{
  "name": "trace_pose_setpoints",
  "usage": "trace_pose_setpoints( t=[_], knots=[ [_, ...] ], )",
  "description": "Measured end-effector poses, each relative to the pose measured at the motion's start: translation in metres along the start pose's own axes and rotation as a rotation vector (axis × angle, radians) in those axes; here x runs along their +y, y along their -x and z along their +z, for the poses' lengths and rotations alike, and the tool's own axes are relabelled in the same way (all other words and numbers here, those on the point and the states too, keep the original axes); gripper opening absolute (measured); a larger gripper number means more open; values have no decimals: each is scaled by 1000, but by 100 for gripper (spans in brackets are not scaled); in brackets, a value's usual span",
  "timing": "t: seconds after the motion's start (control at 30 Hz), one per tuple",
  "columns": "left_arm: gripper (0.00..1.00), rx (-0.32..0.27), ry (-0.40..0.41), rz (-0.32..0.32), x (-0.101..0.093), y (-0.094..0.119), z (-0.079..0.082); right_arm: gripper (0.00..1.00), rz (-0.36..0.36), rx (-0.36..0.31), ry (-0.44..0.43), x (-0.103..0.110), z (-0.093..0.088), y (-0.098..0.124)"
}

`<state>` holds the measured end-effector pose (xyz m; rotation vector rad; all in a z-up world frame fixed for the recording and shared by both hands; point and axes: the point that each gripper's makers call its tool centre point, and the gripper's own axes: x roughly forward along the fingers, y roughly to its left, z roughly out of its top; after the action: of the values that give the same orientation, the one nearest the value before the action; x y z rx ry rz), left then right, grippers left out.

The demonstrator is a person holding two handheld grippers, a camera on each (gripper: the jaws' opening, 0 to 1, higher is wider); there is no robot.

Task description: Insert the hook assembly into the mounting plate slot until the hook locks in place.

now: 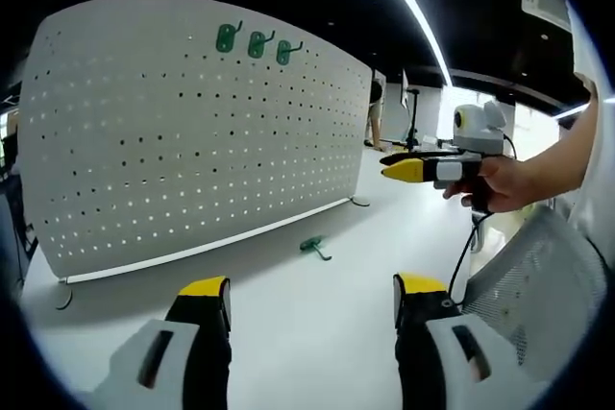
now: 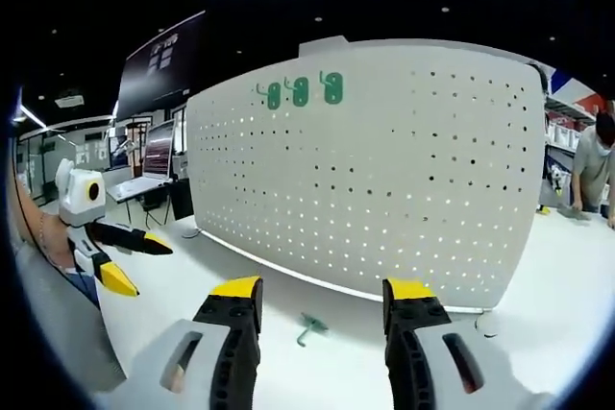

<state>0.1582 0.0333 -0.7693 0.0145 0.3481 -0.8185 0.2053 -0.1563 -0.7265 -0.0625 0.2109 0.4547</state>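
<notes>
A white perforated mounting plate [image 1: 192,132] stands upright on a white table [image 1: 307,333], three green hooks [image 1: 256,43] already hung near its top edge. One loose green hook [image 1: 313,247] lies on the table just before it, ungrasped. Left gripper [image 1: 312,300] and right gripper [image 2: 320,302] both hover open-jawed and empty. Picking that hook up appears next. No containers are present.
</notes>
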Motion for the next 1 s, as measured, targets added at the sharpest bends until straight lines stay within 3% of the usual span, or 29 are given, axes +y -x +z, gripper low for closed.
trace_pose_setpoints(
  t=[1.0],
  knots=[
    [71,4,5,5,3,0,-2,51,42,133,-54,10,-44,19]
  ],
)
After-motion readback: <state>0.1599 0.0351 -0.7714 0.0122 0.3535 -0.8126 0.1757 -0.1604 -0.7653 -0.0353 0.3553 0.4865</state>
